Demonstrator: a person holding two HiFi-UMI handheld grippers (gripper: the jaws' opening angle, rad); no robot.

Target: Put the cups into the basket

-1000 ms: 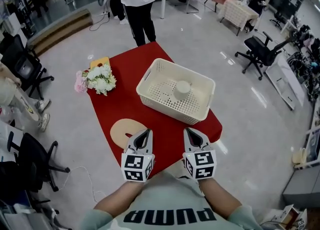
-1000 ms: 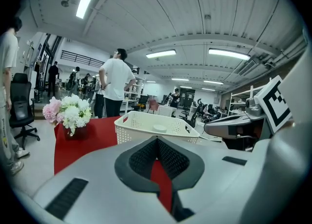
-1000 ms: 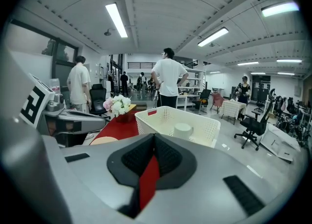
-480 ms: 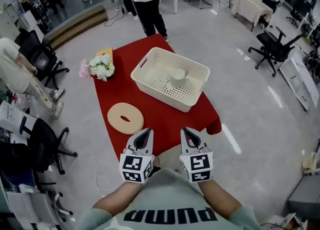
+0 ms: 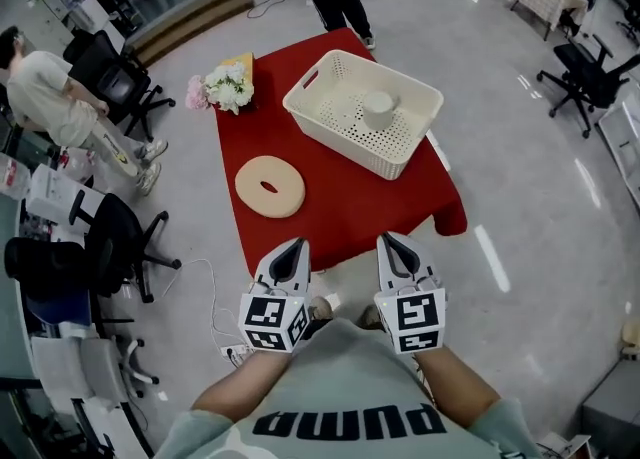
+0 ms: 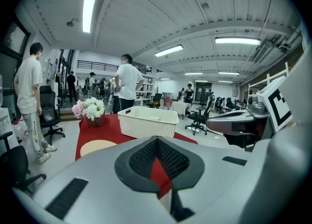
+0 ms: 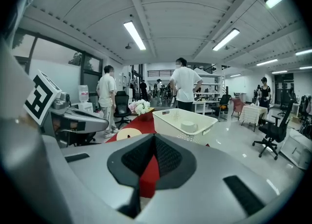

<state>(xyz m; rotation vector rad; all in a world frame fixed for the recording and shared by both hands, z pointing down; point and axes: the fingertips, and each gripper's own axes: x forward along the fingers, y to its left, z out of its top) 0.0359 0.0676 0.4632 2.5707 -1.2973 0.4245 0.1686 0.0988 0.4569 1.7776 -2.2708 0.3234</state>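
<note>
Left gripper and right gripper: jaws together on both, nothing between them. Side by side at lower centre of head view, by red table's near edge. One cup sits inside white basket, upper centre.

A tan ring-shaped pad lies on the red-covered desk, centre frame. A white-and-pink flower bouquet stands at its upper-left corner.
</note>
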